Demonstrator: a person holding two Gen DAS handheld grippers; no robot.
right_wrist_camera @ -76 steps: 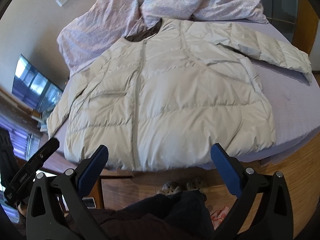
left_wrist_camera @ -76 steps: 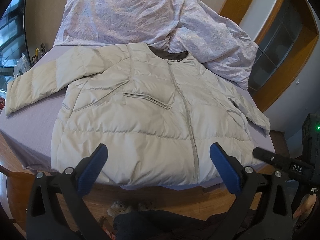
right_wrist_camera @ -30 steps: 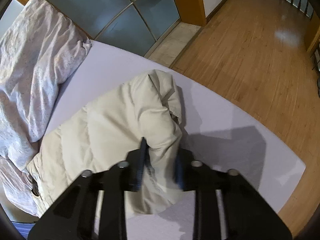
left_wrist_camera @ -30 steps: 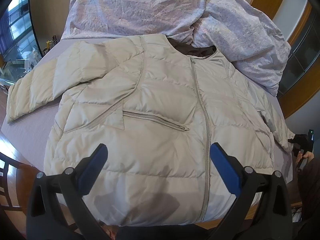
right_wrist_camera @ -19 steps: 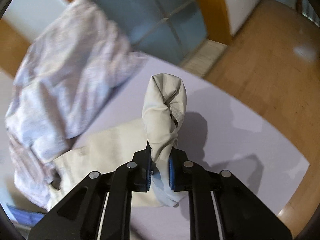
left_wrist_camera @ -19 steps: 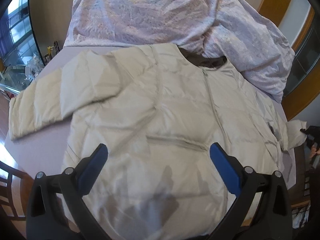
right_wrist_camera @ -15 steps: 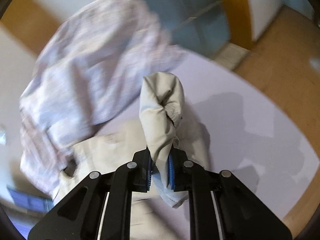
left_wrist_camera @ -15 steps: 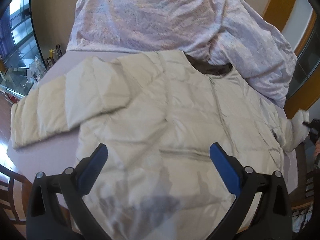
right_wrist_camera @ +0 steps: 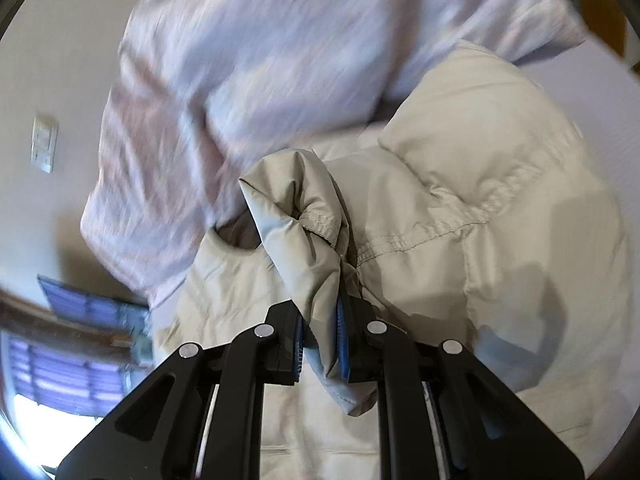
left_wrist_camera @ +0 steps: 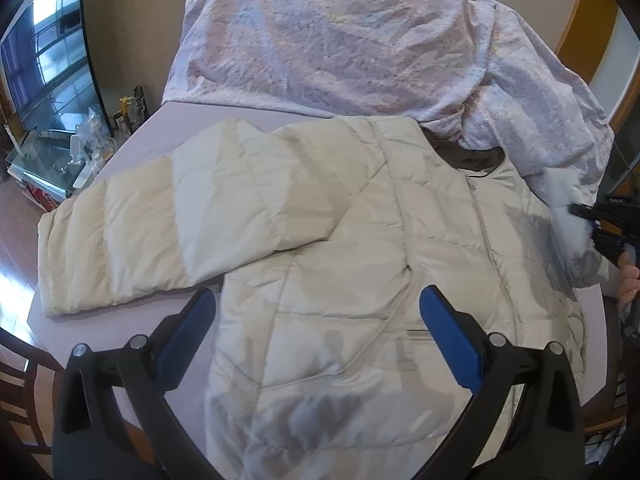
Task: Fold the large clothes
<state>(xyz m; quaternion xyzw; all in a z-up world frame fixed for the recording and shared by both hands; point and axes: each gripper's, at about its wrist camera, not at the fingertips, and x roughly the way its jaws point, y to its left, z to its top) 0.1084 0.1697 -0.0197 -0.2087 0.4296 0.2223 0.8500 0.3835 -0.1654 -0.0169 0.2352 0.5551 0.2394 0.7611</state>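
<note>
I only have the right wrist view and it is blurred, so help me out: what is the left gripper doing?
Observer: The left gripper is open and empty, over the jacket body.
Operator: Where is the other sleeve?
Observer: The far sleeve lies flat, stretched out sideways on the bed, not yet folded.
Operator: Is the front zipped?
Observer: The zip looks closed down the front. The right gripper is shut on the sleeve cuff, at the jacket's side by the quilt.
</note>
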